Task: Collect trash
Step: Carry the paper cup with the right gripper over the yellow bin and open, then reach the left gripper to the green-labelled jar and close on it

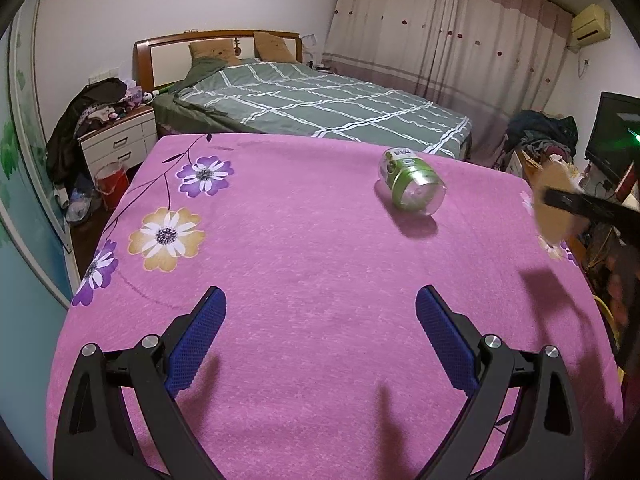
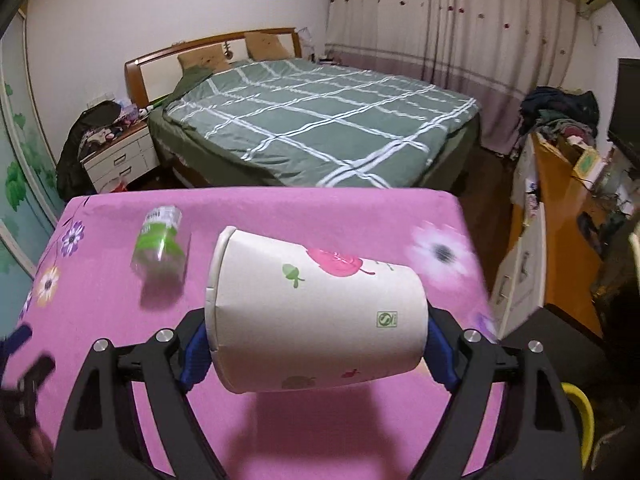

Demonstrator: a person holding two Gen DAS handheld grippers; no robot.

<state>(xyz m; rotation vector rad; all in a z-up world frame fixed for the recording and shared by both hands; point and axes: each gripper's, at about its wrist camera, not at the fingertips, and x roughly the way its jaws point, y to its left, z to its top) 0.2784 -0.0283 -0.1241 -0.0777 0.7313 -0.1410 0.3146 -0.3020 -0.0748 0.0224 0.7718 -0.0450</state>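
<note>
Right wrist view: right gripper (image 2: 316, 350) clamped on a sideways paper cup (image 2: 316, 308), which hides most of both pads. Left gripper (image 1: 320, 320) fingers apart, nothing between; plastic bottle (image 1: 412, 186) lies far right on pink tablecloth (image 1: 300, 264), label unreadable.

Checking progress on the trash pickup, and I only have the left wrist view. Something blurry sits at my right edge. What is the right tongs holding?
Observer: The right tongs are shut on a paper cup, held sideways above the pink tablecloth.
Operator: Any print on it?
Observer: Yes, a pink leaf and a small green one.
Operator: Anything left to collect?
Observer: The green-labelled clear bottle lies on its side, left of the cup.
</note>
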